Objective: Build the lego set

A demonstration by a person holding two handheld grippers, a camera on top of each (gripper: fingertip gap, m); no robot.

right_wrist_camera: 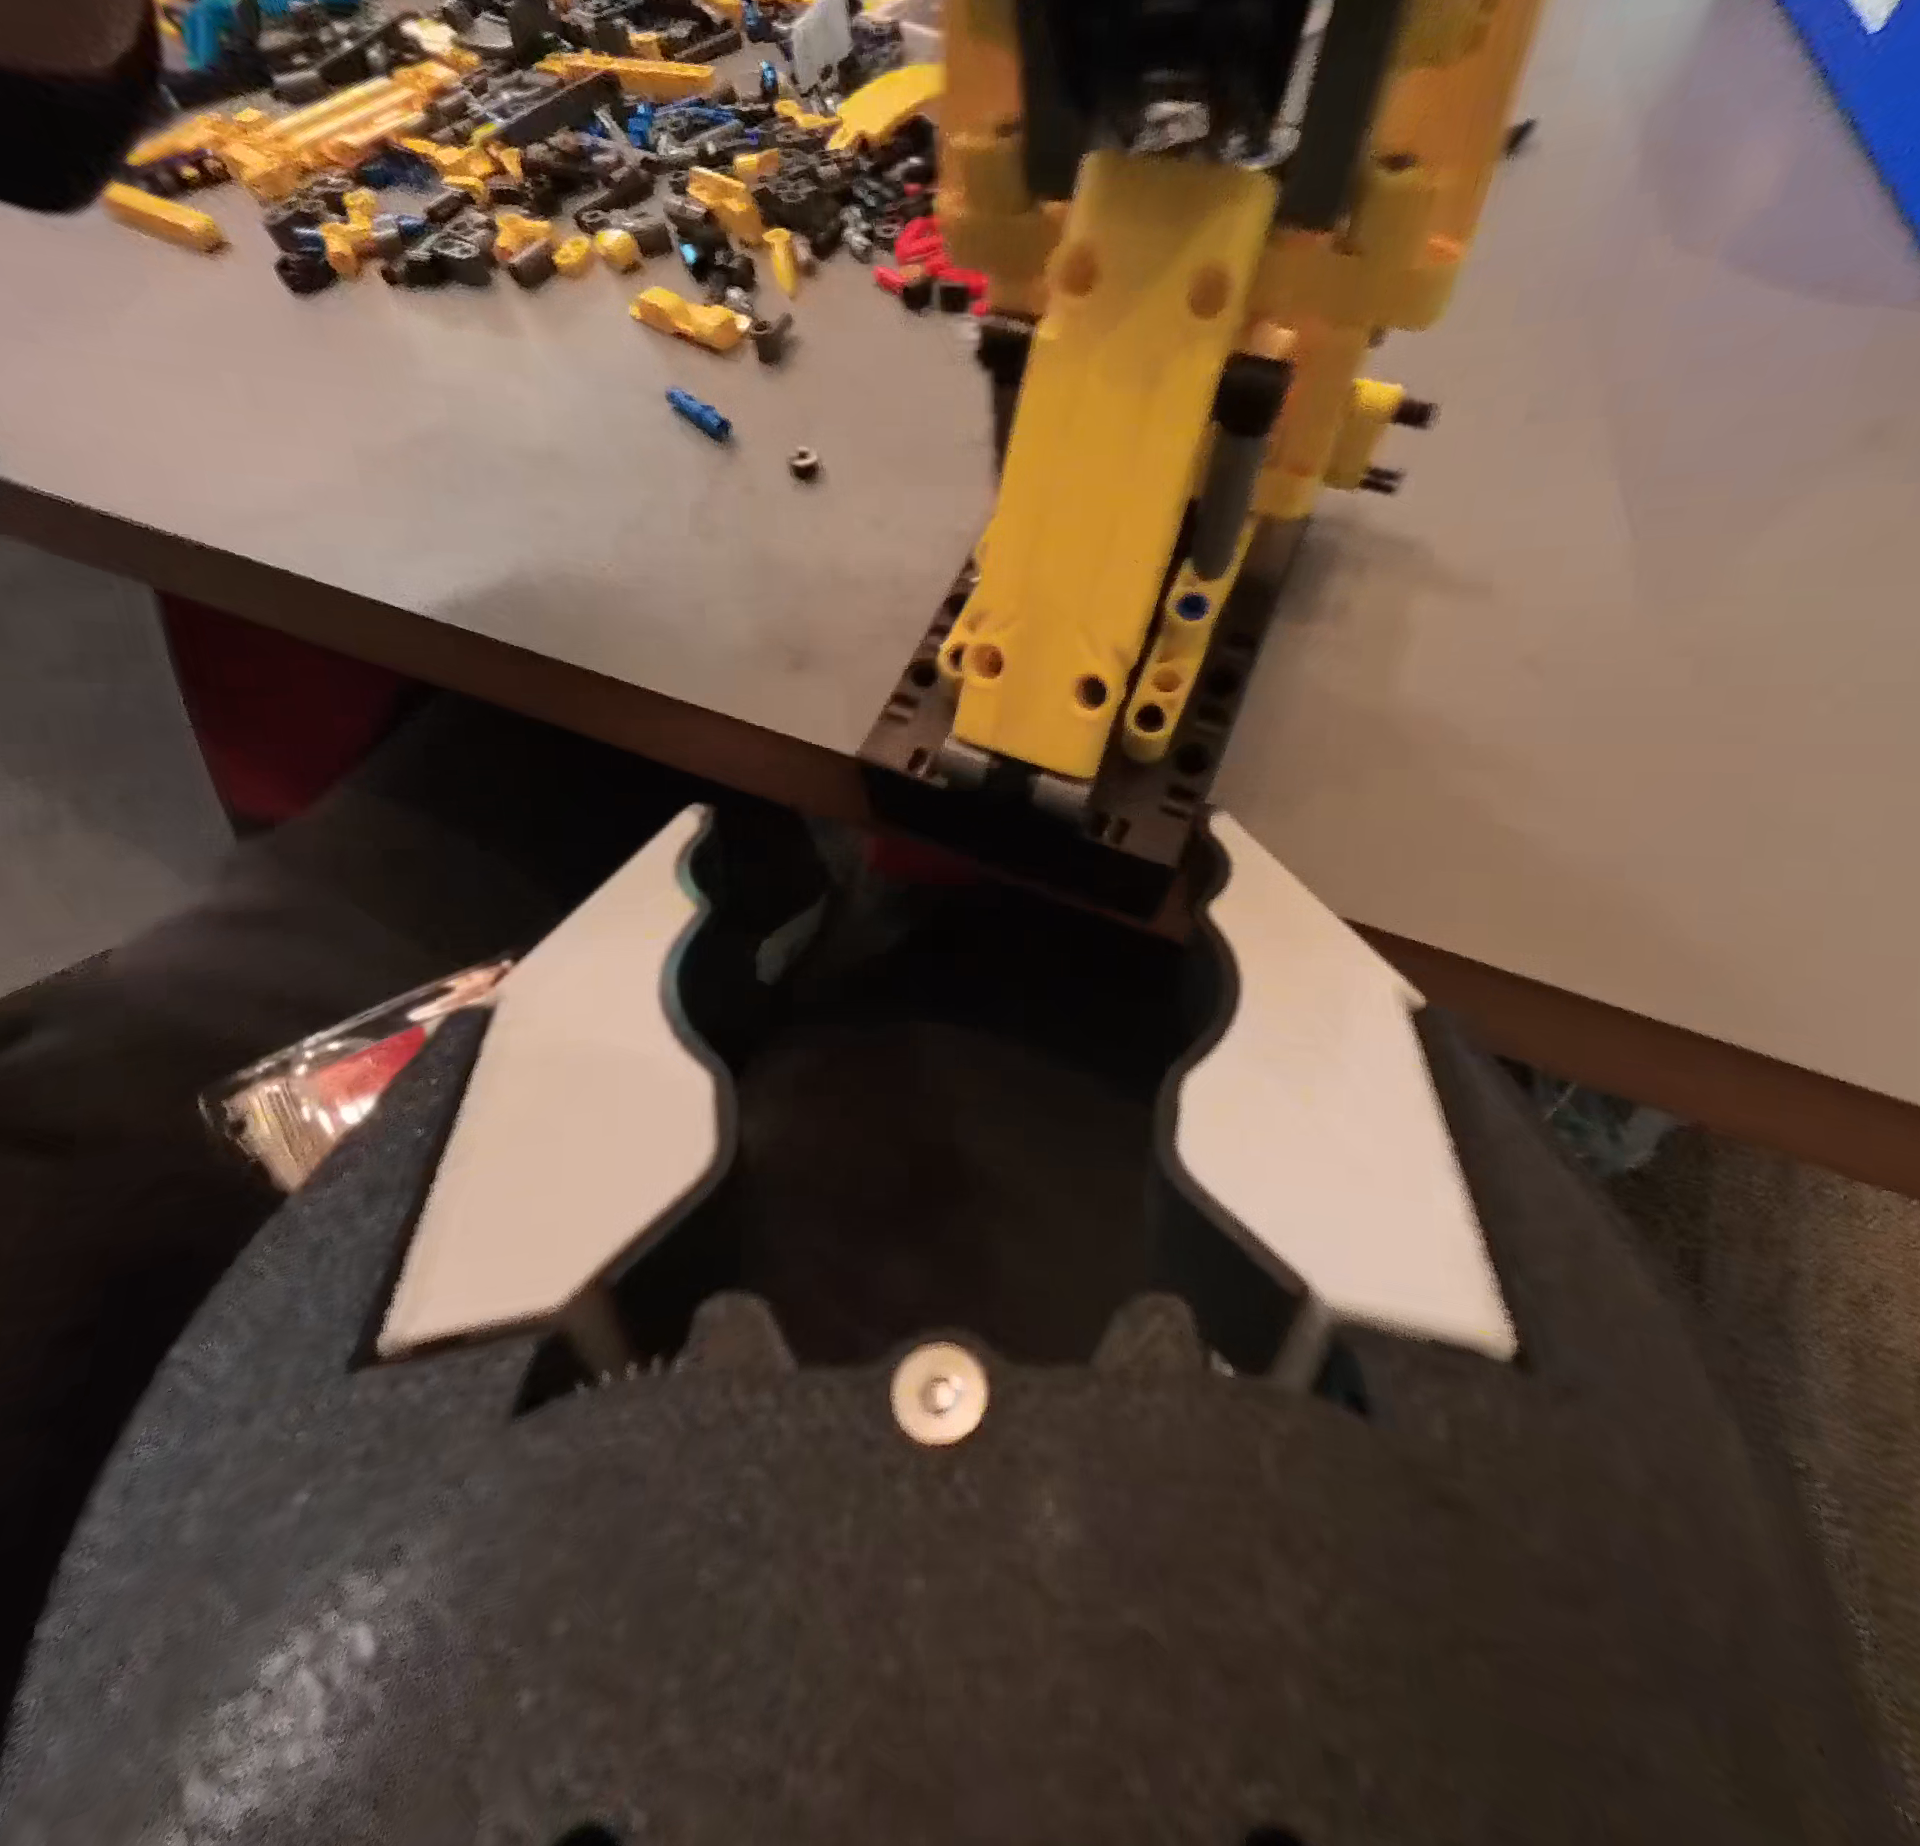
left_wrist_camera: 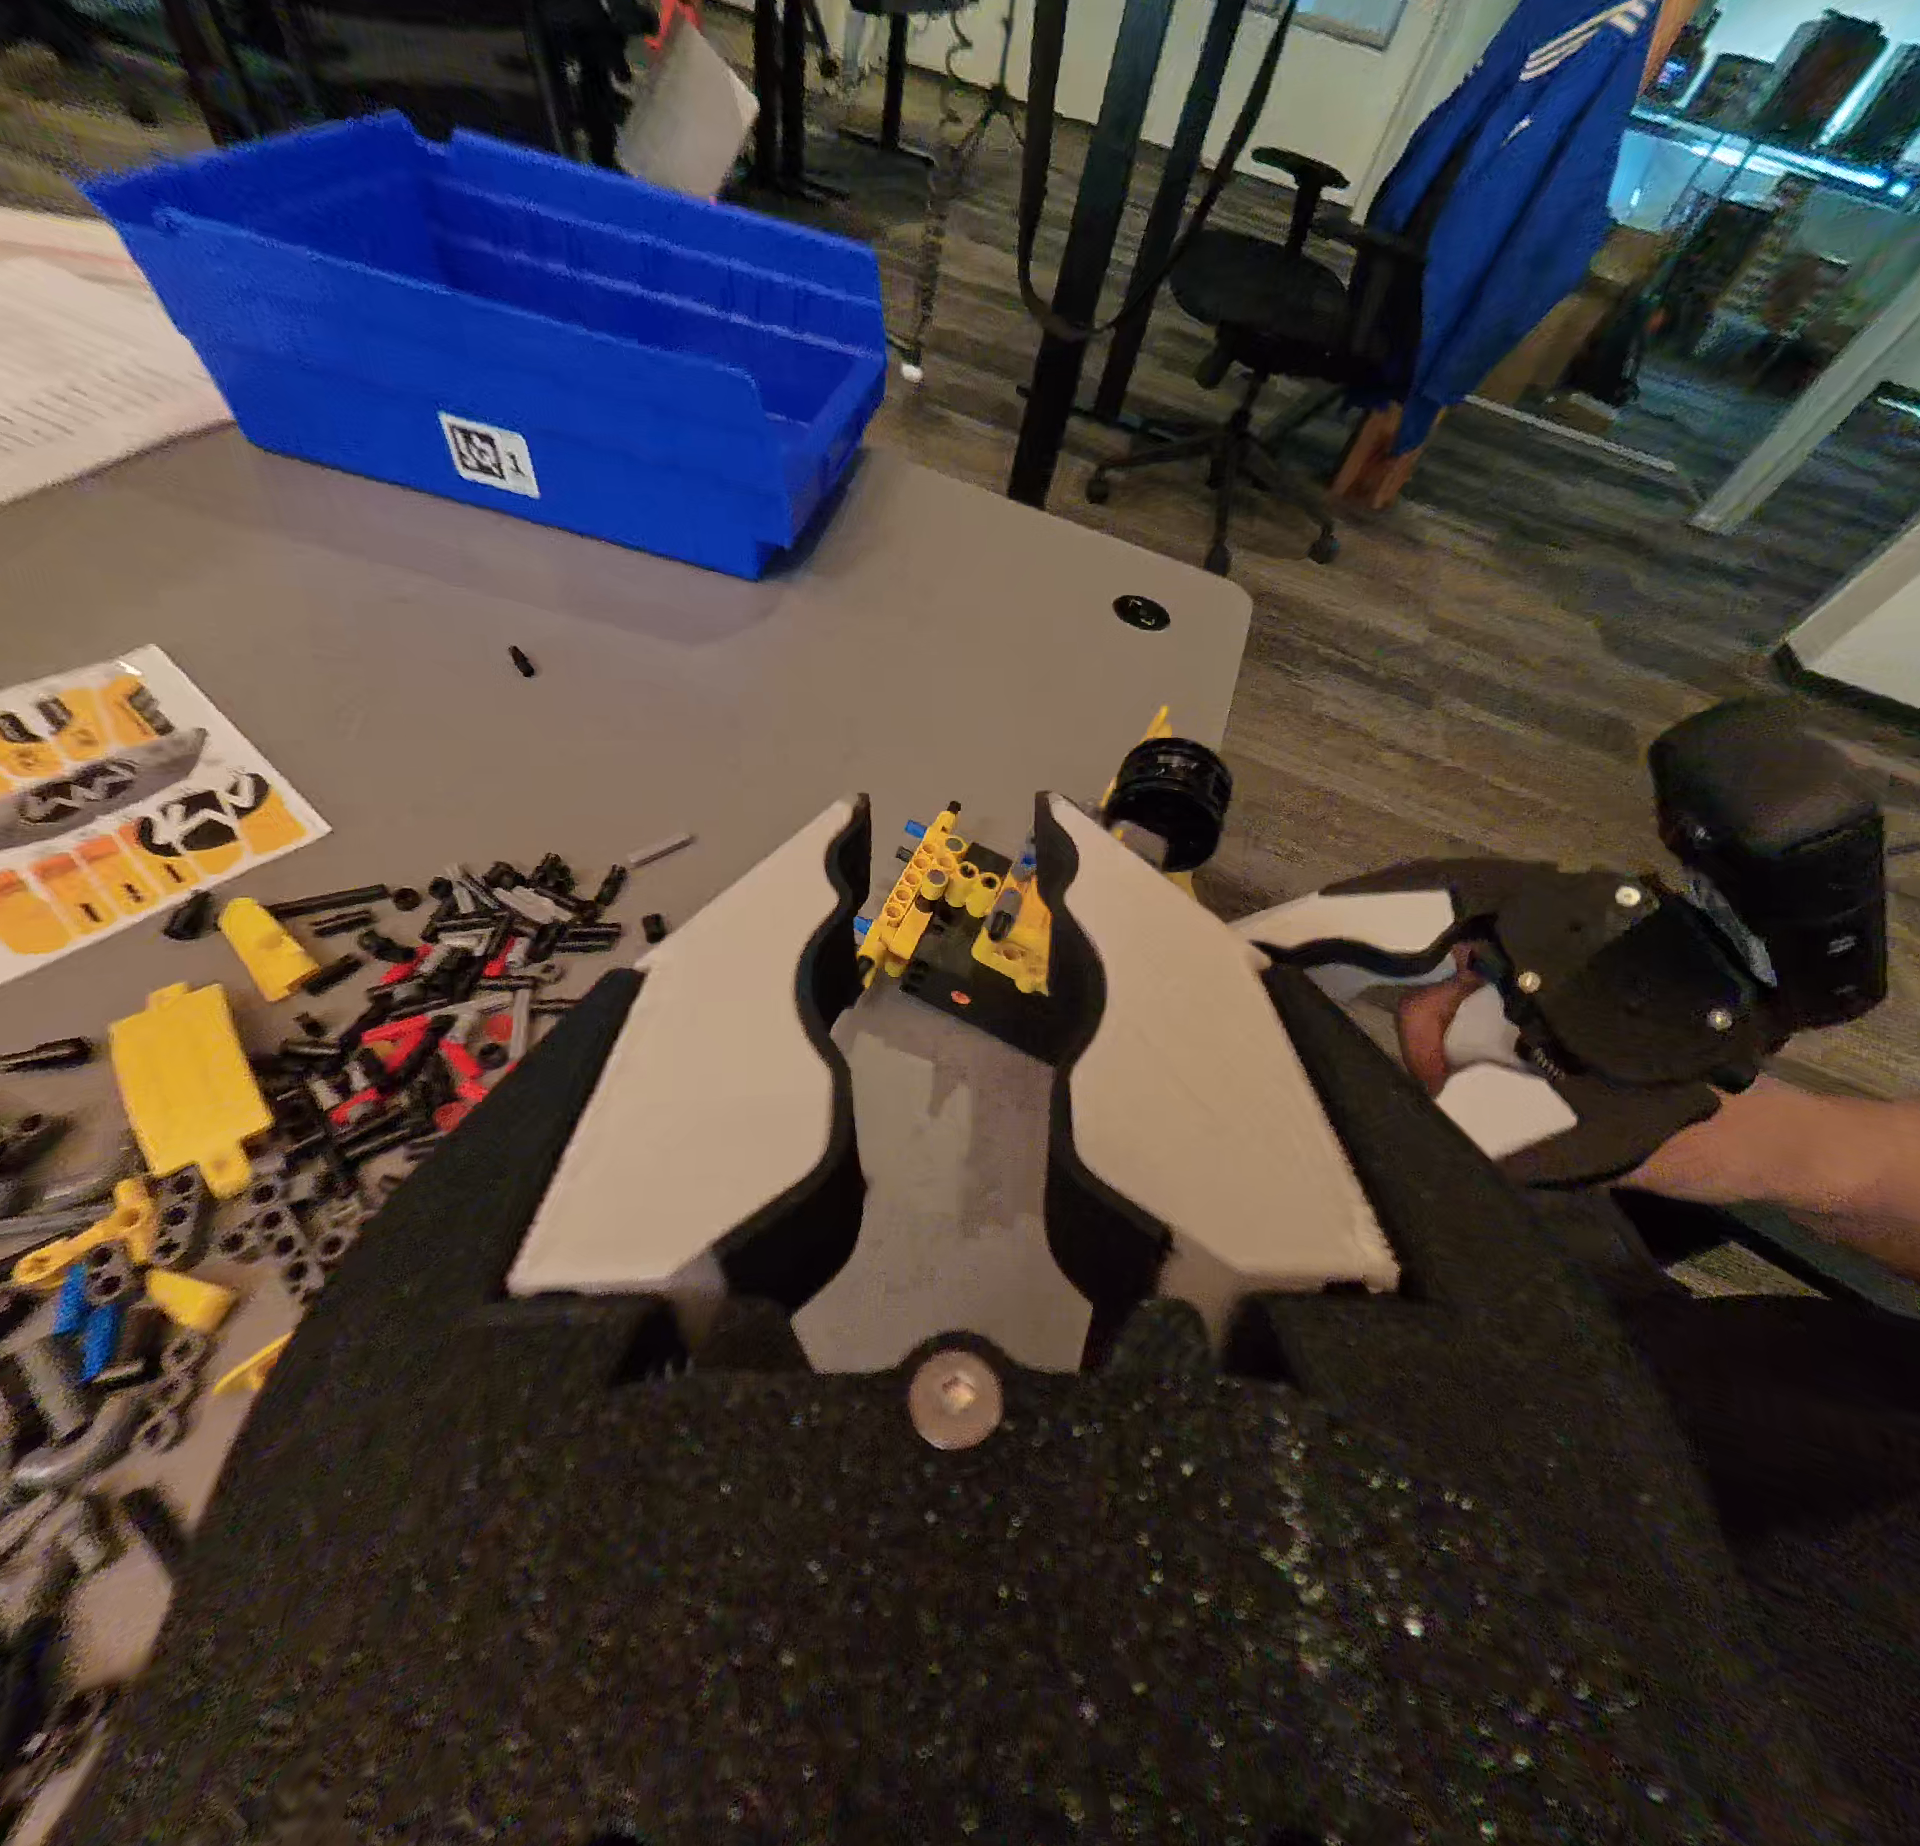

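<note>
Yellow-black model: brick-built assembly of yellow beams on a black base, standing on the grey surface at its near corner edge; a black wheel sits at its far right end.
Left tongs: spread apart, 2 white-and-black fingers flanking the model, tips on either side of it; contact cannot be told.
Right tongs: spread apart, holding nothing, tips just below the surface edge, right tip close by the model's black base; also seen from the left view as a black body with a hand on it, right of the model.
Loose parts: pile of black, yellow, red and blue pieces left of the model, well apart.
Sticker sheet: yellow-orange-grey, flat, left of the model beyond the pile.
Blue bin: far behind-left of the model, white tag on its front.
Small black pin: alone between bin and model.
Blur: right view soft.
</note>
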